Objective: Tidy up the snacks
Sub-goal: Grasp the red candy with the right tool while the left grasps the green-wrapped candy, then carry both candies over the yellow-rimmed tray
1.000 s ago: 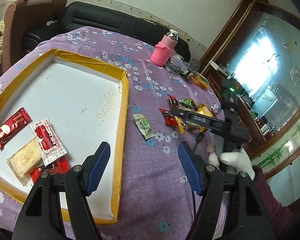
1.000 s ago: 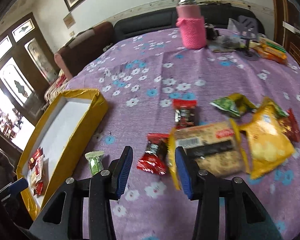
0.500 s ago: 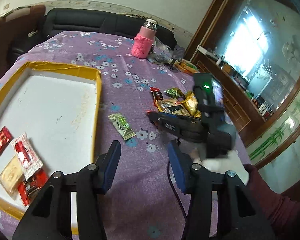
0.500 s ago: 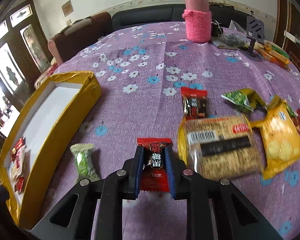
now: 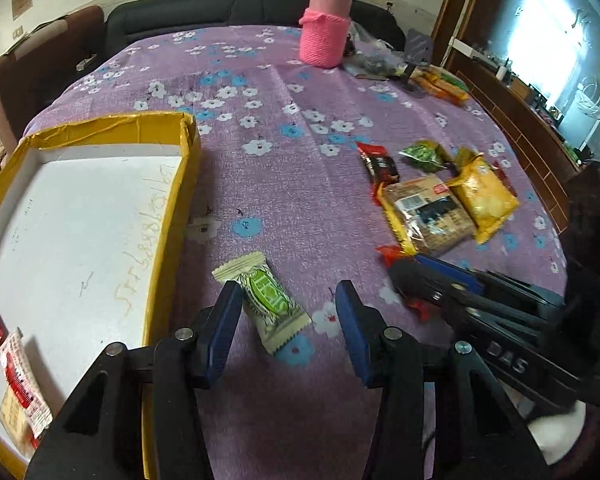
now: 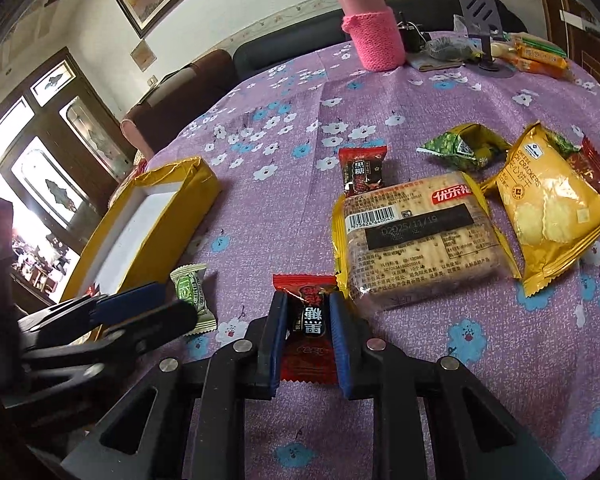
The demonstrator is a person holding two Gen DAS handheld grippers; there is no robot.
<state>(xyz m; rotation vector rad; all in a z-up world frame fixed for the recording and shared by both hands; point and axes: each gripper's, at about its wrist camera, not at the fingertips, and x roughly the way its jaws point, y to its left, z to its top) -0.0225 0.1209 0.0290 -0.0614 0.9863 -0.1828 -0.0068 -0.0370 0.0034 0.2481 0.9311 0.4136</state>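
Left wrist view: the left gripper (image 5: 288,316) is hanging over the purple flowered tablecloth (image 5: 300,184) with its blue pads spread wide, and the green candy (image 5: 266,304) is lying flat between them, touching the left pad at most. Just to its left, the yellow-rimmed box (image 5: 190,168) is holding a few red and pale packets (image 5: 8,364) in its near corner. Farther right, the cracker pack (image 5: 428,212) and yellow cracker bag (image 5: 484,192) are lying side by side, with the right gripper (image 5: 412,276) reaching in below them.

Right wrist view: the right gripper (image 6: 308,320) is pinching a red candy (image 6: 306,320) between narrowly set pads (wrapper ends sticking out front and back). The cracker pack (image 6: 416,236) is sitting just beyond on the right, and the green candy (image 6: 192,292) is lying to the left, partly under the left gripper (image 6: 156,308)
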